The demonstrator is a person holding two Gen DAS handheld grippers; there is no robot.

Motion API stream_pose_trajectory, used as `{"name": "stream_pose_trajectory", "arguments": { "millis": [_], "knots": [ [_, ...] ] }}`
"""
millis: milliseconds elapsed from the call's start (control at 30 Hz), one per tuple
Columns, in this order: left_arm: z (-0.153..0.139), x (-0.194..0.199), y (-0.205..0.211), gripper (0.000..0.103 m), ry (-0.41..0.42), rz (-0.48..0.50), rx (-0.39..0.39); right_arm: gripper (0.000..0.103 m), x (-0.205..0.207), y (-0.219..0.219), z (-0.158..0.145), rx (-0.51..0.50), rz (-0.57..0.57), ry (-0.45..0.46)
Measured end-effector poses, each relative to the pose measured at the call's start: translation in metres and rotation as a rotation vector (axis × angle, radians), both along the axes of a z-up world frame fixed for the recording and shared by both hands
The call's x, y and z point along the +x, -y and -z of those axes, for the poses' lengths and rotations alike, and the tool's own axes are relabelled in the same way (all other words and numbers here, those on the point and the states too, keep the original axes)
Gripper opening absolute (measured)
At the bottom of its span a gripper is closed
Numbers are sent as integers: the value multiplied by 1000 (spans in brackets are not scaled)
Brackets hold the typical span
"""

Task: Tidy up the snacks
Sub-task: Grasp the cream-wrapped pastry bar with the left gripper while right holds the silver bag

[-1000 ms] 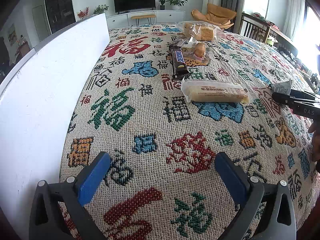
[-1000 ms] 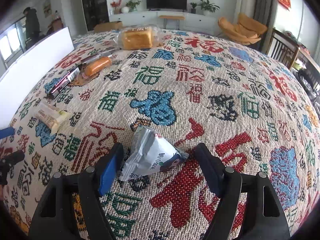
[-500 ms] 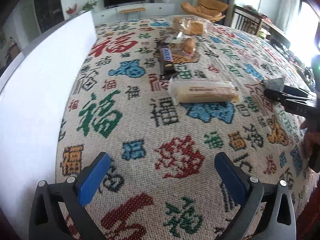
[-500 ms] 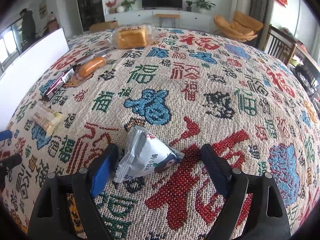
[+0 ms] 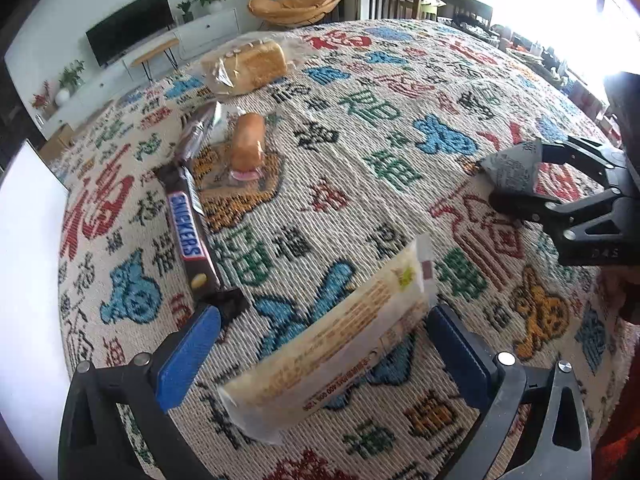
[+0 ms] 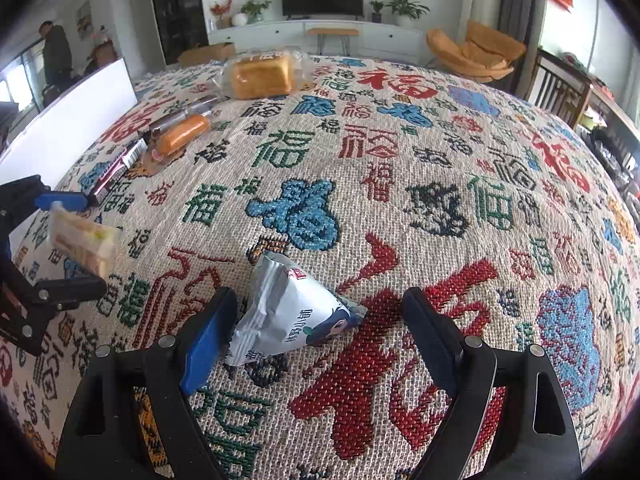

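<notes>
Both jaws stand wide, gripping nothing: left gripper [image 5: 320,356] straddles the clear-wrapped pale yellow wafer pack [image 5: 340,344], right gripper [image 6: 316,336] the silver triangular pouch [image 6: 288,312]; the right jaws have just been opening. Sorting looks barely begun.

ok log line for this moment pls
left gripper: open, around yellow wafer pack | right gripper: open, silver pouch between fingers, released on tablecloth

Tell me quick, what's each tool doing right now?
Left tool: open, jaws either side of the long yellow snack pack, not squeezing it.
Right tool: open, just widened; silver snack bag lies between, loose.
</notes>
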State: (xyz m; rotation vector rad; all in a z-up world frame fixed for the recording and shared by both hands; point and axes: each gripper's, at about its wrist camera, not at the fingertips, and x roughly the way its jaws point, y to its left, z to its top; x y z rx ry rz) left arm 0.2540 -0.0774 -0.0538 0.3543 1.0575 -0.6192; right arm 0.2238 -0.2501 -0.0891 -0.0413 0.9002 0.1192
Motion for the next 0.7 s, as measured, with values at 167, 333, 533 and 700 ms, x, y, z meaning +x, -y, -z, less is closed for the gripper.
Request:
{"name": "stream_pose_trajectory", "arguments": {
  "millis": [167,333,533,700],
  "knots": [
    [-7,-20,-14,102,-200,66,-70,87,0,0,0,4,3,1],
    [-7,-24,-12,102,-166,20,-55,87,1,2,0,8,11,1],
    [3,-16,0,102,-59,-69,7,87,1,2,0,9,11,1],
    [7,-23,-1,103,24,-127,-3,87,1,2,0,9,11,2]
  ]
}}
